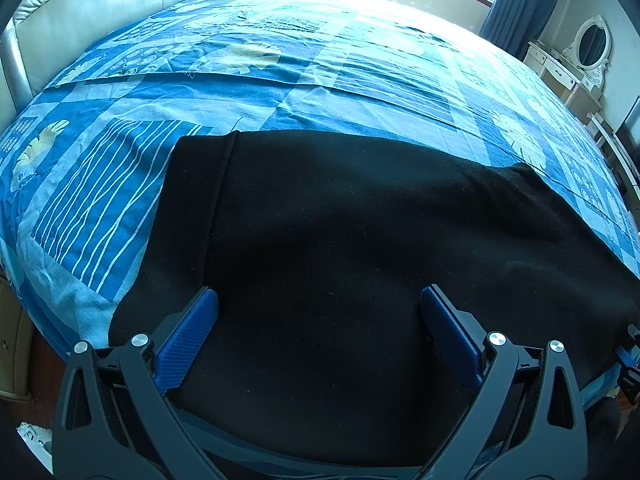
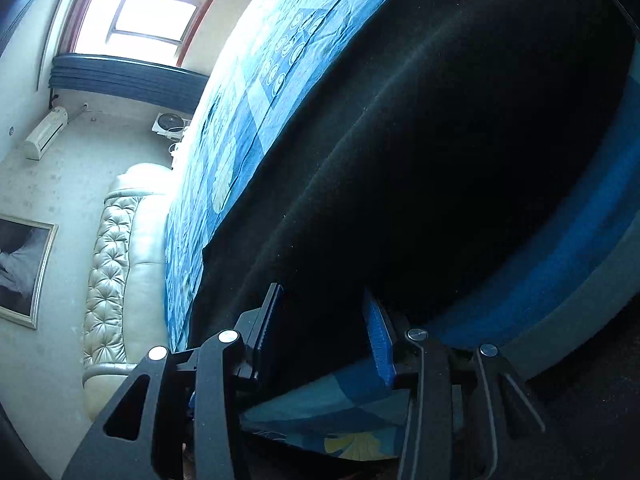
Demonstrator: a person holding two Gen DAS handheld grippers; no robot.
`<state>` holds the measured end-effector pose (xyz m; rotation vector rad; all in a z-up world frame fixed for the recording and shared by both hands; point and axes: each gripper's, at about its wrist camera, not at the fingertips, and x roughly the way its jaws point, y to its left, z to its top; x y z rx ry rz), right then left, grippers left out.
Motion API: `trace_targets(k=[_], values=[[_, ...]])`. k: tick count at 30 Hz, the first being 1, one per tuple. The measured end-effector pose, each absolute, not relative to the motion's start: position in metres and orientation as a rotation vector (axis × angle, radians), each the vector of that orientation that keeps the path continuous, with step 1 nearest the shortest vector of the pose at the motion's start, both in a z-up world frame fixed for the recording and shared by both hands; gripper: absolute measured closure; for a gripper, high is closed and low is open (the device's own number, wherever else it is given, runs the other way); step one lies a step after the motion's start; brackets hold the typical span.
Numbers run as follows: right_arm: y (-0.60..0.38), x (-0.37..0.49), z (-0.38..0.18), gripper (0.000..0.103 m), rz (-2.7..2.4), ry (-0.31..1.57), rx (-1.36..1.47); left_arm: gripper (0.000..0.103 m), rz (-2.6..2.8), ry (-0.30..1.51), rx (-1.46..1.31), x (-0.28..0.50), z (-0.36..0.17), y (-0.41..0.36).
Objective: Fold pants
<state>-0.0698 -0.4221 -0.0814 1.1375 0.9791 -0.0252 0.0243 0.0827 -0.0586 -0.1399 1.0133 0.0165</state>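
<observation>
A blue patchwork bedsheet (image 1: 280, 92) printed with pale leaves covers the bed, filling the frame's middle. A cream tufted headboard (image 1: 80, 12) curves across the upper left, while a white dressing table (image 1: 560, 72) with oval mirror (image 1: 593, 42) stands upper right beside blue curtains (image 1: 520, 4).

Pants (image 1: 360, 240) lie flat on the bed (image 1: 280, 80) at its near edge; headboard (image 1: 80, 20) left, dresser (image 1: 560, 72) far right.

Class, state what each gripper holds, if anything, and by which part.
Neither holds anything. The left gripper and right gripper both stand open over the black fabric pants on the blue patterned bedsheet.
</observation>
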Motion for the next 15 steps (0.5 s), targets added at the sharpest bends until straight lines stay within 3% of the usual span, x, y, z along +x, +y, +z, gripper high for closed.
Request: trace_targets(k=[5, 15], values=[[-0.415, -0.073, -0.081, 0.053, -0.018, 0.969, 1.132, 0.003, 0.015, 1.012, -0.141, 0.024, -0.059, 0.083], [-0.426, -0.079, -0.086, 0.053, -0.095, 0.766, 1.198, 0.003, 0.012, 1.021, -0.16, 0.024, -0.058, 0.085]])
